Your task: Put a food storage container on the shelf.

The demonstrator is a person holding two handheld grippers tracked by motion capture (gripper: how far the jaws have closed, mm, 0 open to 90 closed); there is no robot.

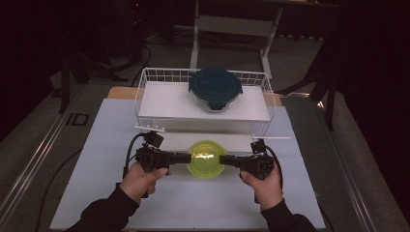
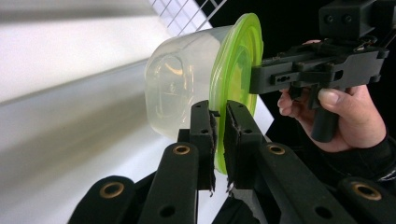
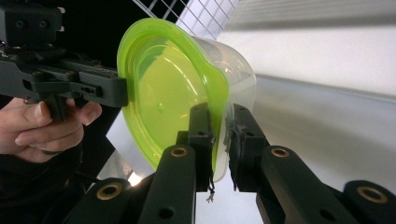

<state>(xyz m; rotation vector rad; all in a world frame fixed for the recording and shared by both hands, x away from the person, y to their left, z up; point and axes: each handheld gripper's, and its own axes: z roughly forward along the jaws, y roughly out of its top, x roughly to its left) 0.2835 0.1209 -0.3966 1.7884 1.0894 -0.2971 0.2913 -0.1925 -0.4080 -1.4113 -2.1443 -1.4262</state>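
A clear plastic tub with a lime-green lid sits between my two grippers, just in front of the wire basket. My left gripper is shut on the lid's left rim. My right gripper is shut on the opposite rim. In the left gripper view the jaws pinch the green lid beside the tub's wall, and the right gripper meets the far rim. The right gripper view shows its jaws clamped on the lid. Whether the tub rests on the mat or hangs above it, I cannot tell.
A white wire basket stands behind the tub, with a white shelf inside it. A glass bowl with a dark teal clip lid rests on that shelf. The white mat spreads toward the person. Dark floor and a table frame lie beyond.
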